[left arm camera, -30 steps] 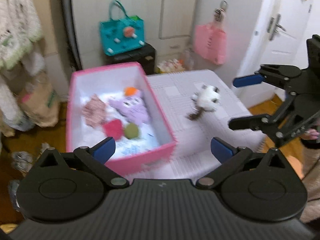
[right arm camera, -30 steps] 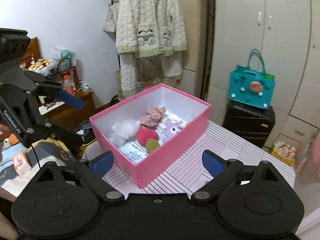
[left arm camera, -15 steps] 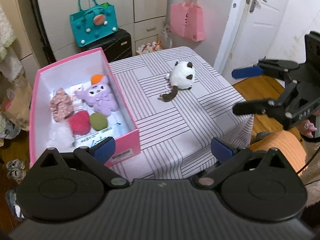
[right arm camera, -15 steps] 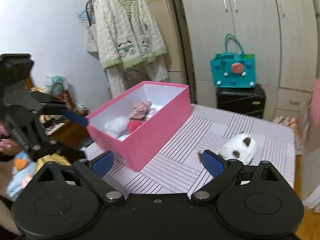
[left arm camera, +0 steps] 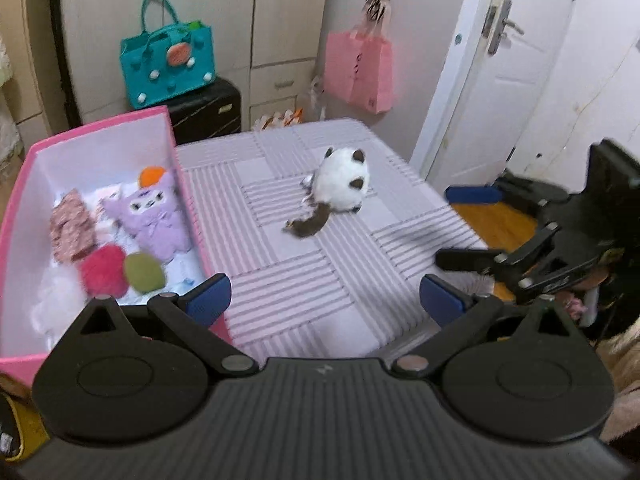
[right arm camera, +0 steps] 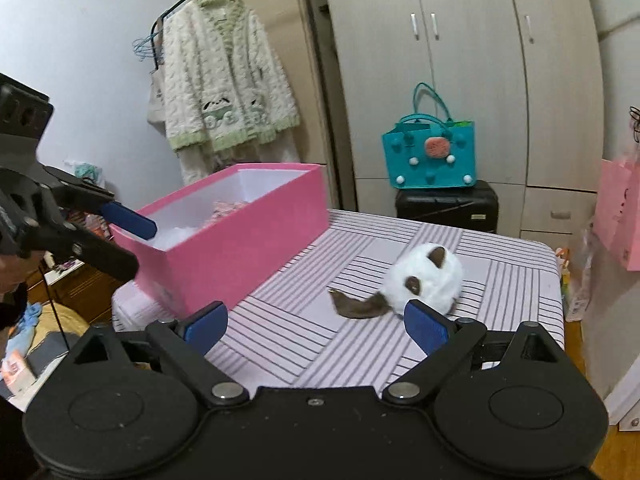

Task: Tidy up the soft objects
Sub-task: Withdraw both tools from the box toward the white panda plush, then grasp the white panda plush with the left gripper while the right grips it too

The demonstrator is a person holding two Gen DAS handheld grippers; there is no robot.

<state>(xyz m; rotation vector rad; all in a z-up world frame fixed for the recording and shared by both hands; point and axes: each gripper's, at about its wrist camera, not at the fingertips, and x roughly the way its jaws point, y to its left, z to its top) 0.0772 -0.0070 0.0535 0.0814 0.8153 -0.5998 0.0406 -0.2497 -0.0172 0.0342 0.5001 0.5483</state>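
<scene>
From my right wrist view the pink box (right arm camera: 240, 236) wall hides nearly everything inside; only a scrap of patterned cloth (right arm camera: 230, 208) shows. In my left view the box's corner at eight o'clock sits behind my own left gripper (left arm camera: 322, 300).

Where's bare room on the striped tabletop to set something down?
Free: striped cloth between the pink cardboard box and the white-and-brown plush toy, plus the near strip before both open tongs. Crowded: the box floor, packed with soft toys.

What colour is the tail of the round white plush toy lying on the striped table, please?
Dark brown, like its ear patches; the round white plush toy shows best in the right wrist view.
</scene>
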